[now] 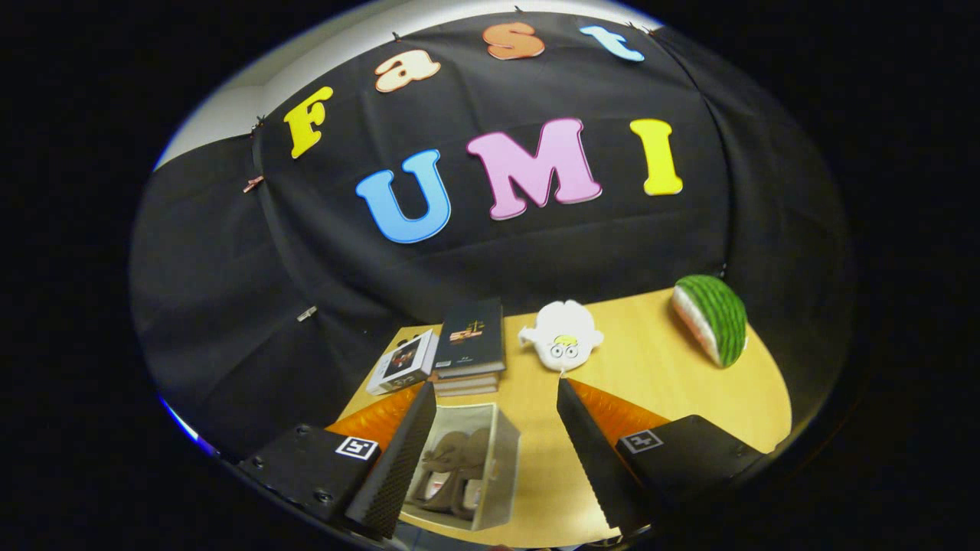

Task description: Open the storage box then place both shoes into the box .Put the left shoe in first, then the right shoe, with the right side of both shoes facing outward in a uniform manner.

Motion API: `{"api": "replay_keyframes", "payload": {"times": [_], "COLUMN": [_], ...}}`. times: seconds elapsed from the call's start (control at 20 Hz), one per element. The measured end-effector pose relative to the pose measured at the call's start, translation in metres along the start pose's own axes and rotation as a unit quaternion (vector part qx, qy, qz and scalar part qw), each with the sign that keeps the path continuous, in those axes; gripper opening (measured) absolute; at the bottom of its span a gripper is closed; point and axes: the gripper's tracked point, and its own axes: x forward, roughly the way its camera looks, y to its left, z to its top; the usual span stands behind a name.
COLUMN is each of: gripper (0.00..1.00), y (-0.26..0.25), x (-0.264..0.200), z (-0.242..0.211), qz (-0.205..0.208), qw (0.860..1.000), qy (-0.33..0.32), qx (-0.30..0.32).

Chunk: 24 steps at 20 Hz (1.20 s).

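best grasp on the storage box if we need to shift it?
Judging by its pose, pinch the storage box by its near side wall, coming from above: the top is open and the thin rim is exposed, shoes inside. The gripper is open, fingers either side.

Grey-brown shoes (452, 468); pale box (498, 459); green-striped watermelon toy (712, 317); white plush (565, 337); tan table (658, 383).

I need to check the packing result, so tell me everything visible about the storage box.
The storage box is a pale, translucent-looking plastic bin with straight walls, standing open on the wooden table. Two brownish shoes lie side by side inside it. It sits between the fingers of the open gripper, close against one finger; contact cannot be told. A stack of books lies just beyond it. No lid can be made out.
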Motion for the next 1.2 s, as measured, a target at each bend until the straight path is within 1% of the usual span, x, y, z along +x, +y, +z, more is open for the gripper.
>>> {"api": "replay_keyframes", "payload": {"times": [0.1, 0.3, 0.4, 0.5, 0.6, 0.75, 0.9, 1.2], "gripper": [0.98, 0.98, 0.98, 0.98, 0.97, 0.98, 0.98, 0.98], "y": [-0.027, -0.069, -0.086, -0.097, -0.106, -0.116, -0.127, -0.143], "x": [-0.013, -0.039, -0.049, -0.057, -0.060, -0.065, -0.074, -0.087], "z": [0.015, 0.037, 0.041, 0.039, 0.029, 0.016, 0.013, 0.014], "qz": [-0.029, -0.090, -0.114, -0.130, -0.145, -0.159, -0.174, -0.196], "qw": [0.998, 0.988, 0.981, 0.976, 0.974, 0.976, 0.975, 0.971], "qy": [-0.031, -0.080, -0.098, -0.105, -0.099, -0.086, -0.086, -0.093], "qx": [-0.039, -0.100, -0.126, -0.139, -0.140, -0.119, -0.103, -0.097]}}
